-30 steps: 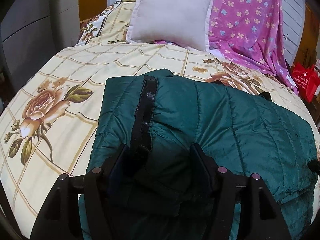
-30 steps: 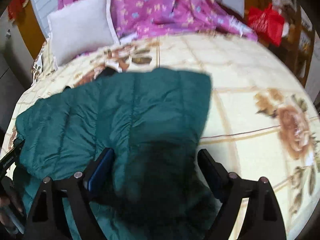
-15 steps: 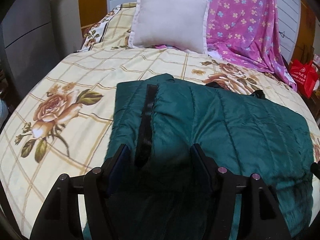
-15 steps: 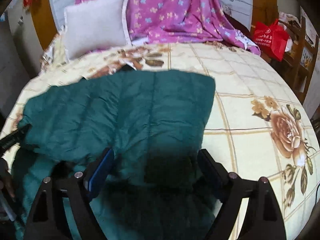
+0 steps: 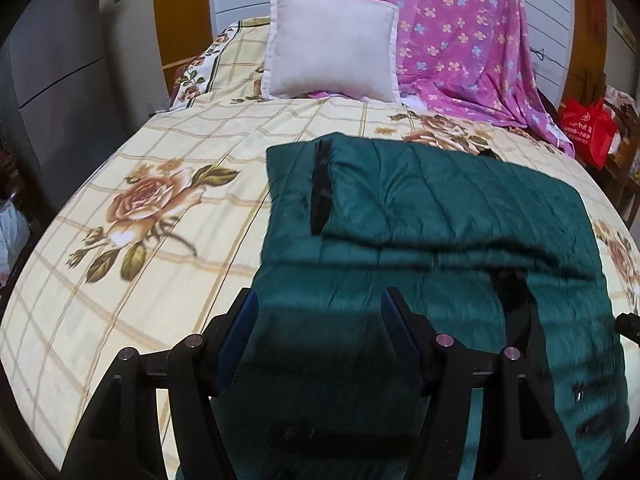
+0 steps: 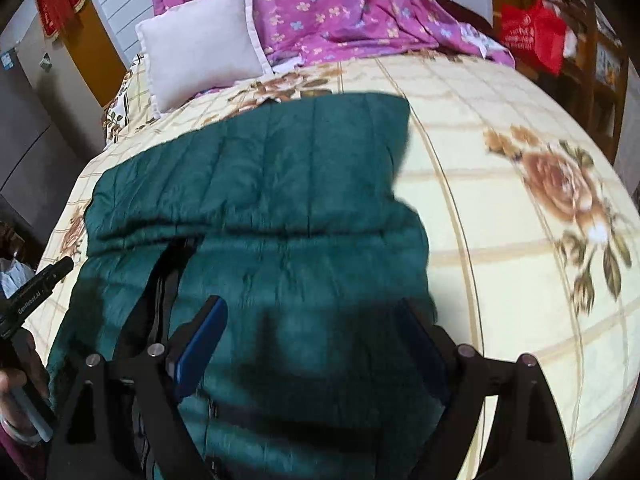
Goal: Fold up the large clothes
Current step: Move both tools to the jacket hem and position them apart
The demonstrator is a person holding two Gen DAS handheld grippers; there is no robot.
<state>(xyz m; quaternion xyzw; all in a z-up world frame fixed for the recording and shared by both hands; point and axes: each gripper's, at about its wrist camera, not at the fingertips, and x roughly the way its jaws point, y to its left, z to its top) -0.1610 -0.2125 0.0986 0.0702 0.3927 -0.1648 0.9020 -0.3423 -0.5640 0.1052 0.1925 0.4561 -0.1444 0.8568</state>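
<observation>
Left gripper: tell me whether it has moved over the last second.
Yes. The left gripper pulled back toward the bed's foot, away from the white pillow, and off the green jacket's fold.

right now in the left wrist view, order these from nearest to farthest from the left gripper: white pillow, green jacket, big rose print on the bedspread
1. Green jacket: directly under and ahead of the left gripper, folded on the bed.
2. Big rose print: ahead to the left, on the bedspread.
3. White pillow: farthest, at the head of the bed, beside the pink floral sheet.
</observation>
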